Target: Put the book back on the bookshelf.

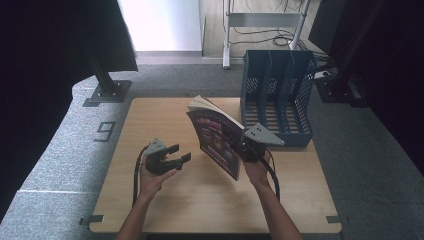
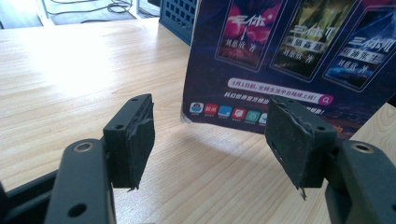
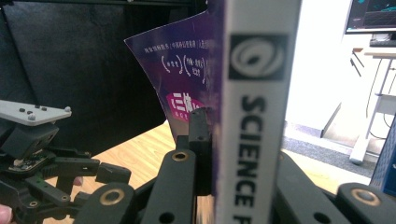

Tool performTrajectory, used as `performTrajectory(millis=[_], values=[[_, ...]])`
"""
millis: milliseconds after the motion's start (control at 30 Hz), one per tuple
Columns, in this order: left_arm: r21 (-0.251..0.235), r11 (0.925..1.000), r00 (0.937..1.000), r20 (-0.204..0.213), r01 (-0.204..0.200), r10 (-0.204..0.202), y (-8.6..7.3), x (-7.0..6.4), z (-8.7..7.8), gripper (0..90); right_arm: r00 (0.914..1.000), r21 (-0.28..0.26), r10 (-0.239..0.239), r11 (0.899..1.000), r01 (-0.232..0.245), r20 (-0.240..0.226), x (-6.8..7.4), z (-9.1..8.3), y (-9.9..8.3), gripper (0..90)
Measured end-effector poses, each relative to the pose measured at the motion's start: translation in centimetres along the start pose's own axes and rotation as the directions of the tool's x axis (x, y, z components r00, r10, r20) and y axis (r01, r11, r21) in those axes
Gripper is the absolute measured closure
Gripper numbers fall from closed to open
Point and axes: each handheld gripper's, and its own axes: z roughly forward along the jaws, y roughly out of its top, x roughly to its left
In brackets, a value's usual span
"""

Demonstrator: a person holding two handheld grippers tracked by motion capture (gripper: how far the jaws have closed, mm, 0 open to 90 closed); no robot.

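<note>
The right gripper (image 1: pixel 243 148) is clamped on a magazine (image 1: pixel 216 137), its jaws pressed against both sides of the spine, as the right gripper view shows with the white spine (image 3: pixel 254 112) standing between them. The magazine is held upright and tilted above the middle of the wooden table (image 1: pixel 150 120), its purple cover facing the person's left and its pages fanning a little at the top. In the high view its lower corner hangs close to the tabletop, though whether it touches cannot be told.

The left gripper (image 1: pixel 175 159) sits just beside the magazine's cover with its jaws spread wide and nothing between them; in the left gripper view the cover (image 2: pixel 299 56) stands just beyond the pads (image 2: pixel 135 140).

Behind the magazine, at the table's far right corner, stands a blue mesh file rack (image 1: pixel 277 95) with upright dividers.
</note>
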Motion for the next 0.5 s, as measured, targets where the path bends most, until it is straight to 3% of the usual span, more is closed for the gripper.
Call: performTrajectory(millis=[500], values=[[0.005, 0.9999, 0.9999, 0.010, 0.013, -0.013, -0.10, 0.15, 0.03, 32.9, 0.9996, -0.027, 0.003, 1.000, -0.002, 0.028, -0.81, -0.90, 1.00, 81.7]])
